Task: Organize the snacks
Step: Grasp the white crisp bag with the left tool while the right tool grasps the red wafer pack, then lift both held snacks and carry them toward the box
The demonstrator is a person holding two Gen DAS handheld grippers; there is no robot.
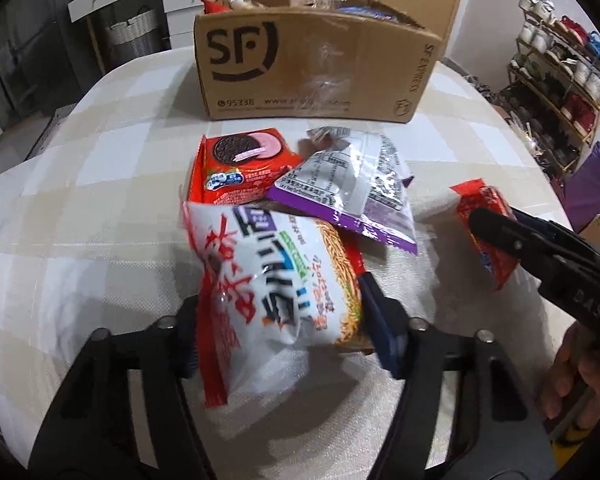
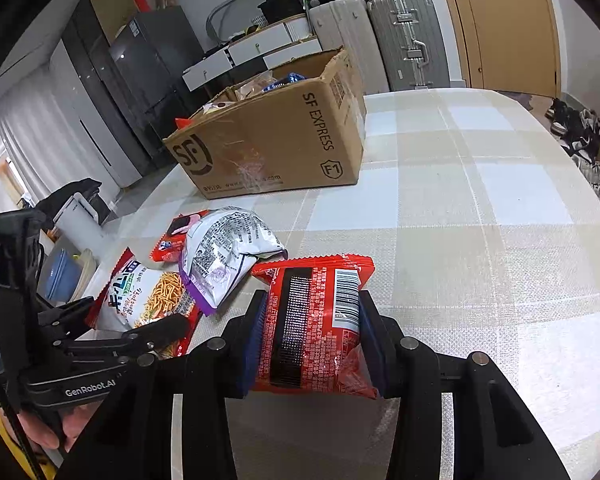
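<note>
Left wrist view first: we see our left gripper (image 1: 288, 320) clamped on a white-and-red noodle snack bag (image 1: 260, 280), its blue pads pressed against both sides of the pack. Just beyond it on the checked tablecloth (image 1: 100, 200) lie a red cookie pack (image 1: 240, 168) and a purple-edged foil bag (image 1: 360, 188), the foil bag overlapping the cookie pack's corner. An open cardboard box (image 1: 312, 68) stands further back with snacks showing inside. In the right wrist view our right gripper (image 2: 312, 328) squeezes a red snack packet (image 2: 320, 320) between its pads, printed back and barcode facing us, over the tablecloth to the right of the other packs.
</note>
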